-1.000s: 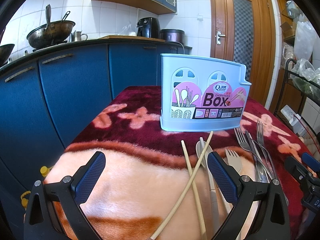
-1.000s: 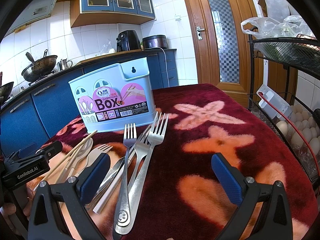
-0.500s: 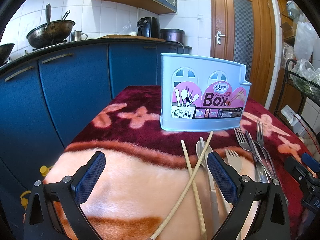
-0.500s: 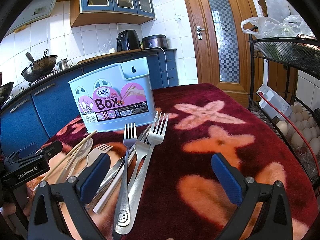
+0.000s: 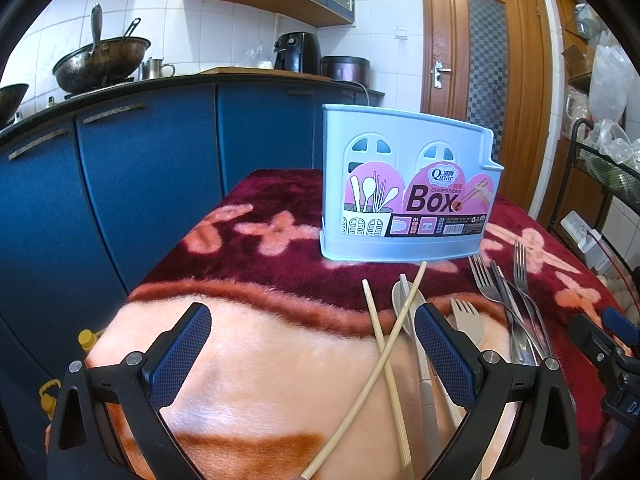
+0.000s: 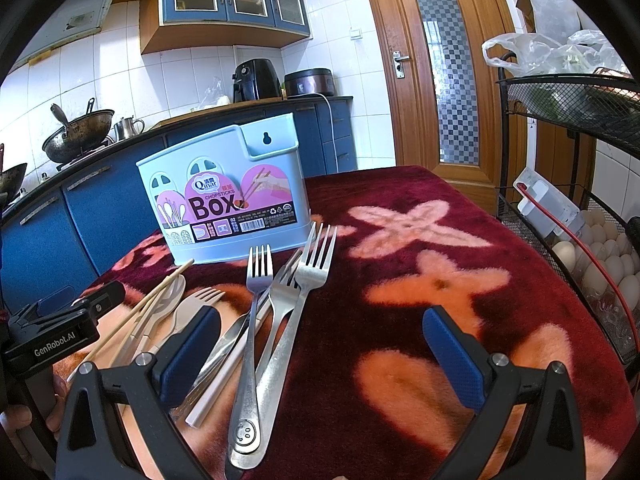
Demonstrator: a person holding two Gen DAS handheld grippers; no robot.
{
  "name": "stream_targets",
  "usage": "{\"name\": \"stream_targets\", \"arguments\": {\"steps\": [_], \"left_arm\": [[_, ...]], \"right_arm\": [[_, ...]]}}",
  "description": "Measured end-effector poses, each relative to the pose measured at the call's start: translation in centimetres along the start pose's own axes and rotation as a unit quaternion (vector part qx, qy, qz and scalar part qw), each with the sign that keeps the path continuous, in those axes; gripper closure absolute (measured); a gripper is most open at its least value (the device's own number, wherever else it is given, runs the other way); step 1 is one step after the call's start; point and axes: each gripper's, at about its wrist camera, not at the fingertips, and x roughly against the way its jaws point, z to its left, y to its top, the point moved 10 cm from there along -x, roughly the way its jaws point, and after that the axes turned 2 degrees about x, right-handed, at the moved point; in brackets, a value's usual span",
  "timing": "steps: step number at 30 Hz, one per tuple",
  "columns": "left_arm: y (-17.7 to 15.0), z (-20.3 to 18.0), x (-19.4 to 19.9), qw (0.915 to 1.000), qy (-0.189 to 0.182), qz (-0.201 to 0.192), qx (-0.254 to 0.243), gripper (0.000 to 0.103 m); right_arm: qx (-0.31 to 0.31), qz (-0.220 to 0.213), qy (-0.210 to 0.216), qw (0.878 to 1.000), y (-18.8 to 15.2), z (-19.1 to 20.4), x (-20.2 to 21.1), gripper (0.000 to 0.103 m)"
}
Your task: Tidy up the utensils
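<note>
- Both tongs released, holding nothing: left tongs, right tongs.
- Just past them, crossed chopsticks, beige spoon, steel forks loose on blanket-covered worktop.
- Further back, blue chopsticks box, upright.

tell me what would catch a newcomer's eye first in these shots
The pale blue chopsticks box with its pink "Box" label stands upright mid-table on a plush red blanket with peach flowers. In front of it lies a loose heap of steel forks, crossed chopsticks and beige plastic cutlery. Both the left gripper and the right gripper hang open and empty above the blanket.
</note>
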Motion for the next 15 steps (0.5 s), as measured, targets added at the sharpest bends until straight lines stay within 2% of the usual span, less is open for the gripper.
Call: {"name": "stream_targets", "arguments": {"steps": [15], "left_arm": [[-0.08,-0.21,-0.06,1.0000,-0.001,0.004,0.001,0.002]], "right_arm": [[-0.004,0.000,0.000,1.000,0.04,-0.09,0.07,0.000]]}}
